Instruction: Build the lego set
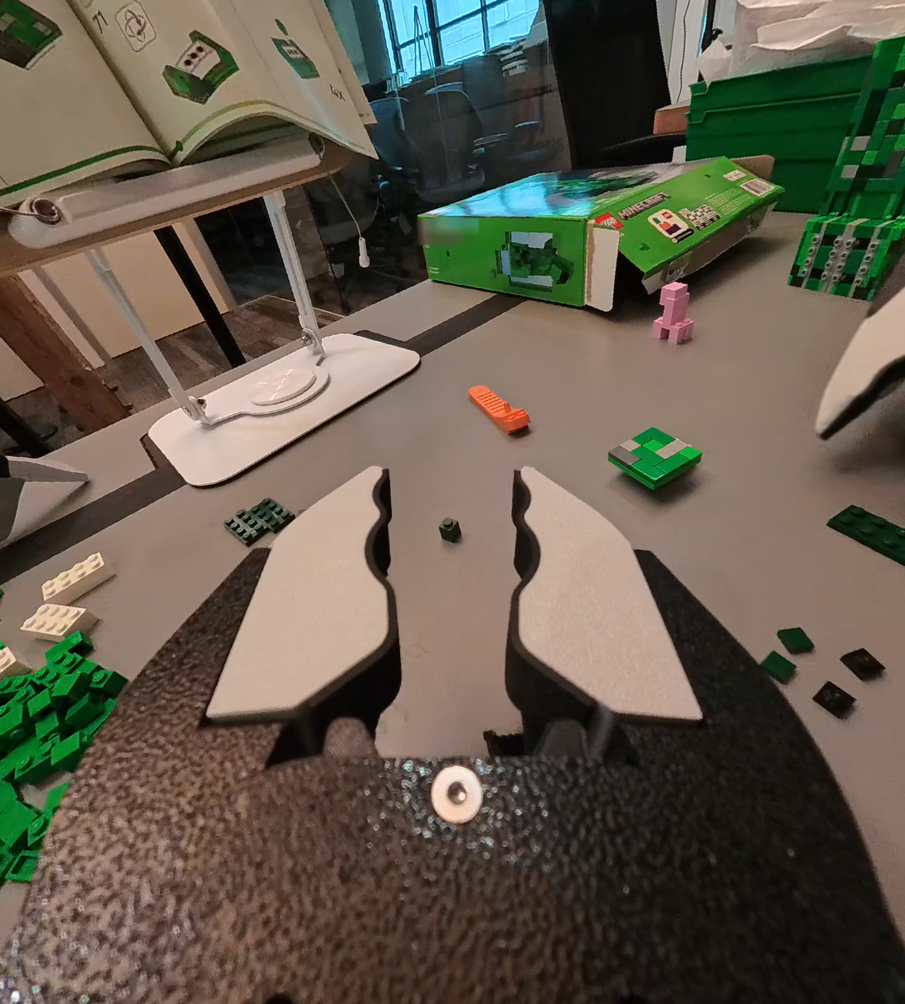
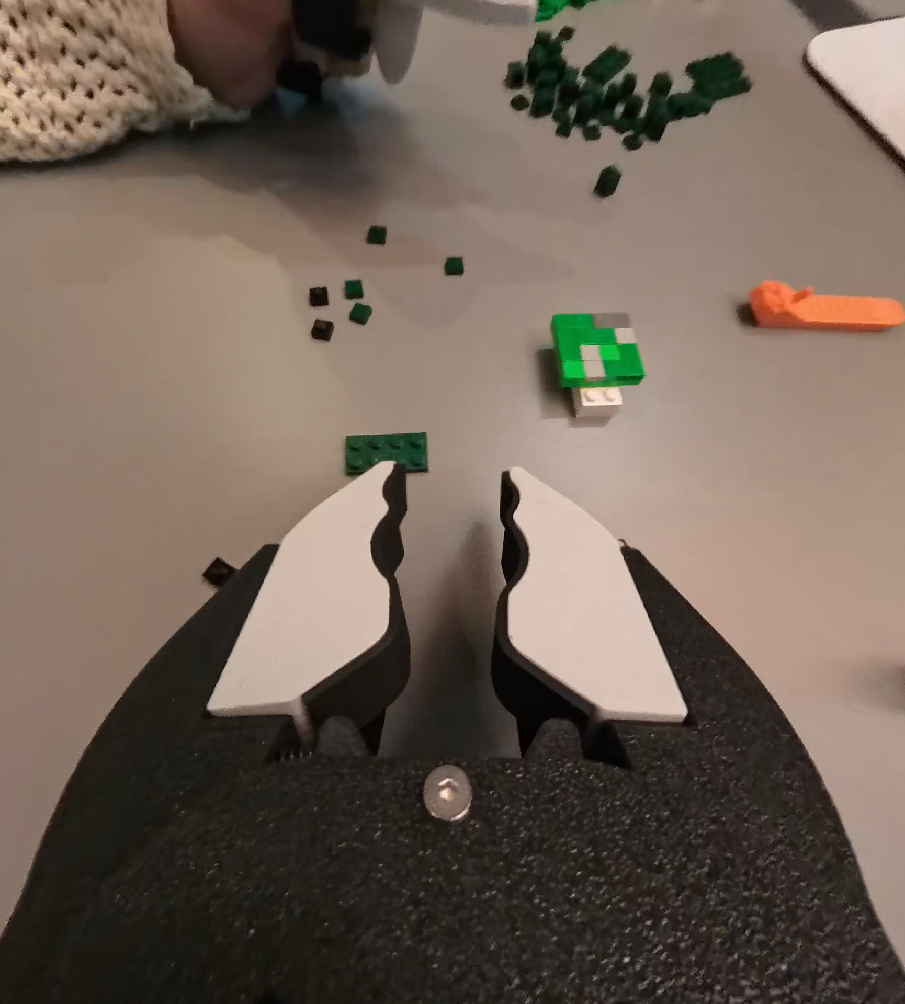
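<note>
My left gripper (image 1: 450,478) is open and empty, with a tiny dark green 1x1 brick (image 1: 449,529) on the table between its fingertips. My right gripper (image 2: 450,475) is open and empty; a dark green 2x4 plate (image 2: 387,450) lies just past its left fingertip, also seen in the left wrist view (image 1: 882,536). A small green and grey tiled assembly (image 2: 597,350) sits on a white brick (image 2: 596,403) ahead right; it shows in the left wrist view too (image 1: 654,456). The right gripper's fingers (image 1: 874,375) show at the right edge of the left wrist view.
An orange brick separator (image 1: 499,410) (image 2: 825,312), pink figure (image 1: 673,314), green box (image 1: 591,233), large green creeper build (image 1: 885,163), white book stand (image 1: 282,413) with open manual (image 1: 113,70). Green brick pile (image 1: 10,750), white bricks (image 1: 78,576), small dark tiles (image 2: 339,307), dark green pile (image 2: 624,98). One gripper's finger ends stand about 20 cm off the other's.
</note>
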`<state>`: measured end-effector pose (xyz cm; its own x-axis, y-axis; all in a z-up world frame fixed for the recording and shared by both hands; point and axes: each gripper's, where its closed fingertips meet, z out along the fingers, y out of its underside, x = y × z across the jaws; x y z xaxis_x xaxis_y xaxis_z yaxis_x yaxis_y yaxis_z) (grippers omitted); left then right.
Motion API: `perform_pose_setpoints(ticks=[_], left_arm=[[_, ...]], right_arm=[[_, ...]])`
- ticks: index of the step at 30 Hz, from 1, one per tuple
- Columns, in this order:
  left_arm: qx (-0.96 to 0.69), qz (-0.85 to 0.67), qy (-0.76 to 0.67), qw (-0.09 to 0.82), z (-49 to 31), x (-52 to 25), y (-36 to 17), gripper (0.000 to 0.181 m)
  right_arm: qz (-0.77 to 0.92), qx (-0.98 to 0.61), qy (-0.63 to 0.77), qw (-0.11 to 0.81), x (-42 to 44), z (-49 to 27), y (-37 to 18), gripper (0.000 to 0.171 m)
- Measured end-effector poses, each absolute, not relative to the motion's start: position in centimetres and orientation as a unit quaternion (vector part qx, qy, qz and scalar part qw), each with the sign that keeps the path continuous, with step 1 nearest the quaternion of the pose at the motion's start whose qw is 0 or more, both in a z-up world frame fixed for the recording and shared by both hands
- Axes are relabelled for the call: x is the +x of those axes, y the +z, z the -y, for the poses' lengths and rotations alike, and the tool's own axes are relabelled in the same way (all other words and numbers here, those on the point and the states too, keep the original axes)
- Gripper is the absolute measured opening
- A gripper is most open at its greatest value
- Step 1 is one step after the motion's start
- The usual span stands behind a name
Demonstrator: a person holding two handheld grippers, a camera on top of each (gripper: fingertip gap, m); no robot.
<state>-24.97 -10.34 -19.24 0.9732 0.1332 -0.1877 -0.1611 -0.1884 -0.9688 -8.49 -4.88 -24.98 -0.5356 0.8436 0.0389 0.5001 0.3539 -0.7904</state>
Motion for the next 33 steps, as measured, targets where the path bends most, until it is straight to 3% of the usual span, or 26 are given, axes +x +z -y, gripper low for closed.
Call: perform_pose_setpoints(ticks=[10, 19, 24, 33], left_arm=[[-0.763, -0.011, 0.117, 0.635, 10.3, -24.9, -19.3, 0.042], [-0.764, -0.013, 0.118, 0.634, 10.3, -24.9, -19.3, 0.042], [-0.763, -0.012, 0.118, 0.635, 10.3, -24.9, -19.3, 0.042], [-0.762, -0.009, 0.116, 0.637, 10.3, -25.0, -19.2, 0.042]], right_arm=[[0.814, -0.408, 0.38, 0.164, -7.7, 7.3, -25.7, 0.037], [0.832, -0.401, 0.338, 0.179, -8.1, 7.9, -26.4, 0.042], [0.838, -0.403, 0.322, 0.177, -8.3, 8.0, -26.9, 0.032], [0.87, -0.326, 0.338, 0.147, -9.2, 8.5, -26.9, 0.032]])
